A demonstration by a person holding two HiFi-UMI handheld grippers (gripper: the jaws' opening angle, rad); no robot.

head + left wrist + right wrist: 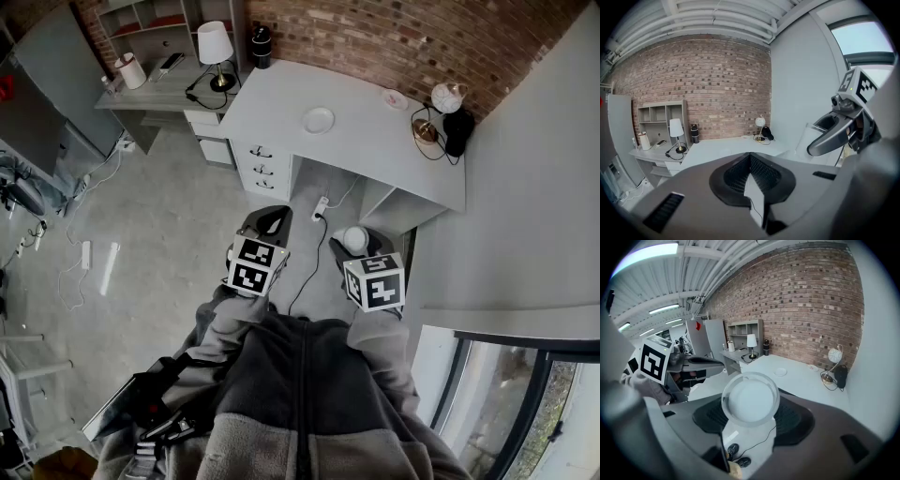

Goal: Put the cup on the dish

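My right gripper (354, 246) (750, 409) is shut on a clear round cup (354, 238) (750, 398), held at waist height over the floor in front of the white desk (361, 141). The cup's open mouth faces the right gripper view. A white dish (318, 120) (780, 372) lies on the desk's left part, well ahead of both grippers. A smaller dish (395, 98) sits further right by the brick wall. My left gripper (270, 216) (750, 158) hovers beside the right one, shut, with nothing between its pads.
On the desk stand a globe lamp (448, 96) and a black object (458, 129) at the right end. A table lamp (216, 47) and a black bottle (260, 45) stand at the back left. Drawers (262, 164) sit under the desk; a power strip (321, 206) and cable lie on the floor.
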